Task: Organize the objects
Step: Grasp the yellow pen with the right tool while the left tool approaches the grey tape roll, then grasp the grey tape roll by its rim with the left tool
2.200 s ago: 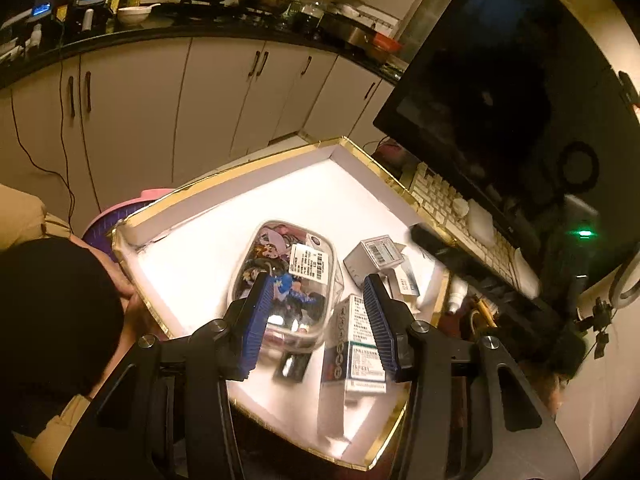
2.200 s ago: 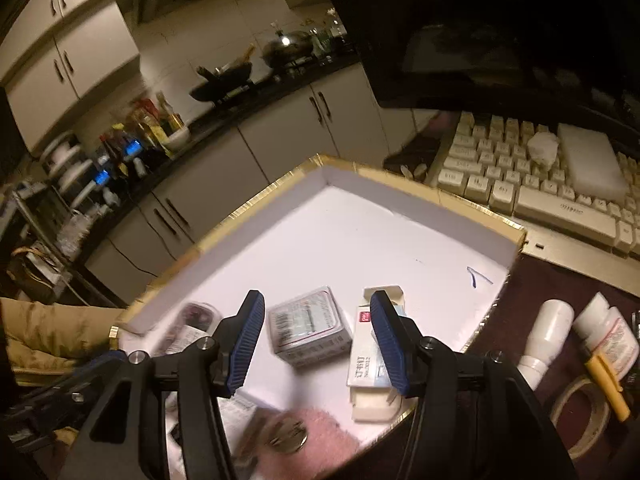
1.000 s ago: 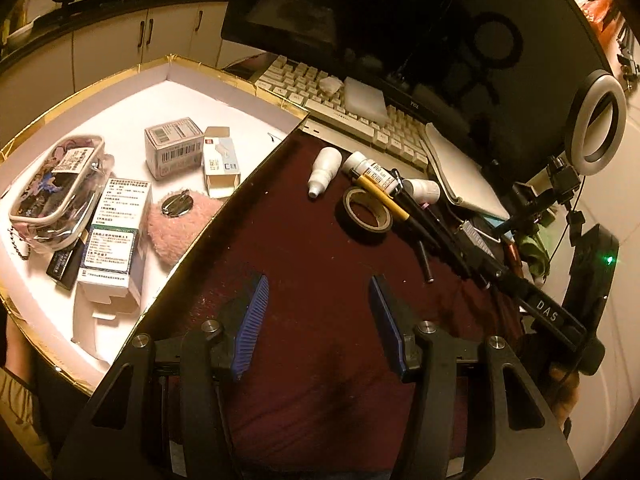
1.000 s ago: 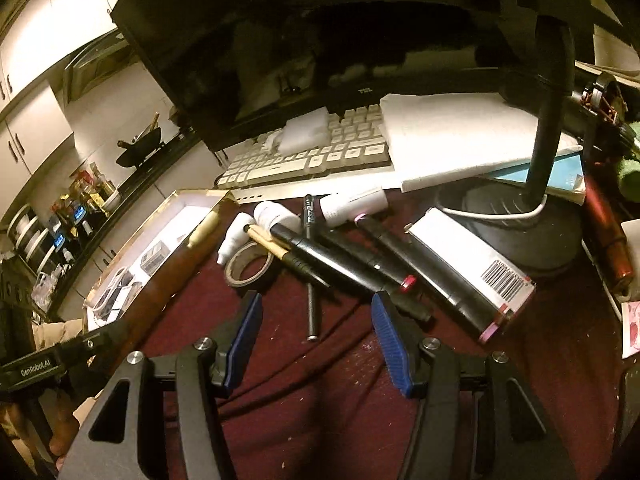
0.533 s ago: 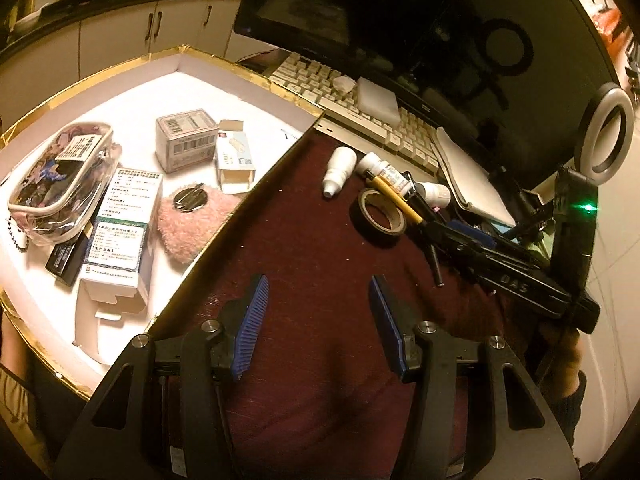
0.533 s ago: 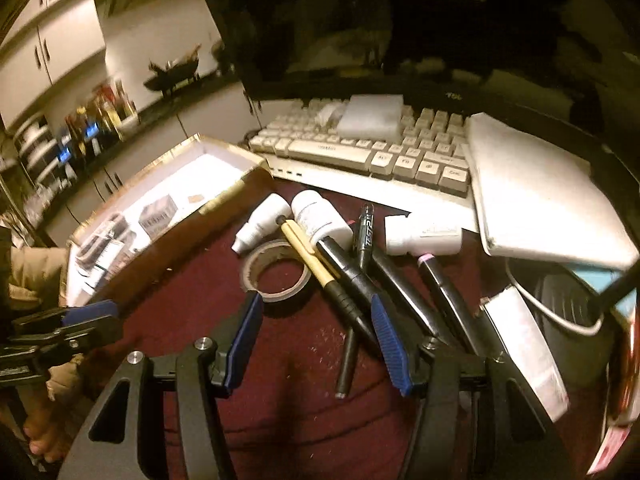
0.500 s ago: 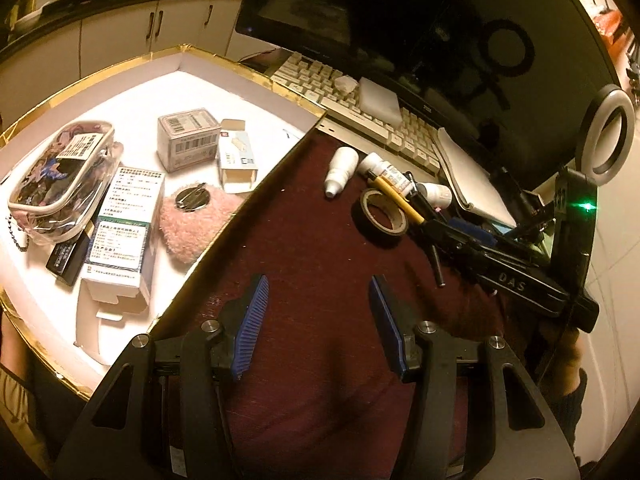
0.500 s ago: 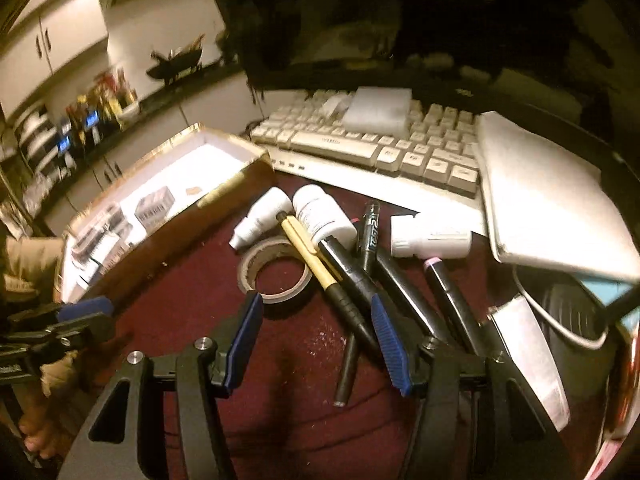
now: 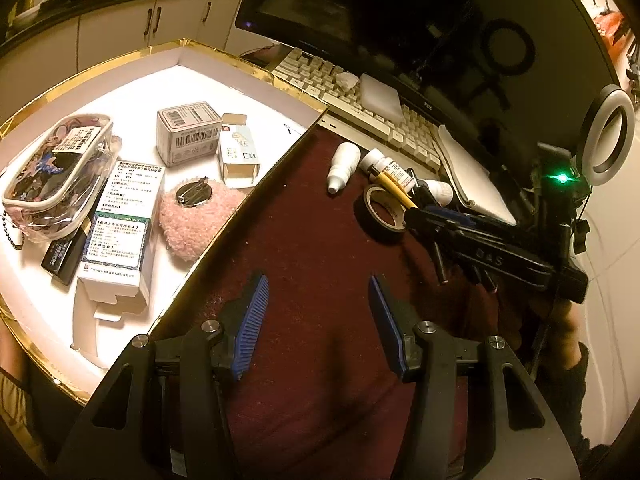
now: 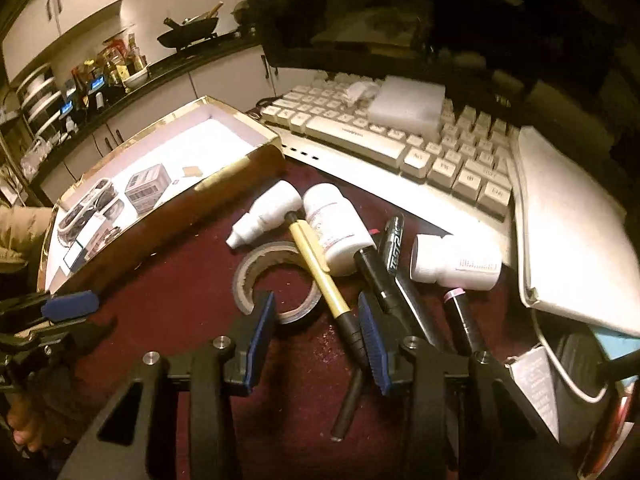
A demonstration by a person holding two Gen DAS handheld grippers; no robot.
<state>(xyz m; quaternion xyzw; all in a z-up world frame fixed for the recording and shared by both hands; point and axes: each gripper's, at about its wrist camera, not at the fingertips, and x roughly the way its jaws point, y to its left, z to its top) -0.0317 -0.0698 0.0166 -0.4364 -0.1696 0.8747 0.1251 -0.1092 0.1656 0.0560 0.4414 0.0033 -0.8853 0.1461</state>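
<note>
Our right gripper [image 10: 316, 334], jaws just narrowing, straddles the yellow pen [image 10: 320, 276], seemingly ungripped; our left gripper [image 9: 316, 320] hangs unclenched.

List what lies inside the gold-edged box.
In the gold-edged box: a clear pouch, a barcoded carton, a small open carton, a tall medicine carton, a pink fluffy pad. A dark item lies partly hidden under pouch and carton.

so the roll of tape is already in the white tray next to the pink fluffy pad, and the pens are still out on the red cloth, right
Not quite. The roll of tape is not in the white tray; it lies on the red cloth beside the yellow pen, as the right wrist view shows. The pink fluffy pad is in the tray, and the pens are still out on the cloth.
</note>
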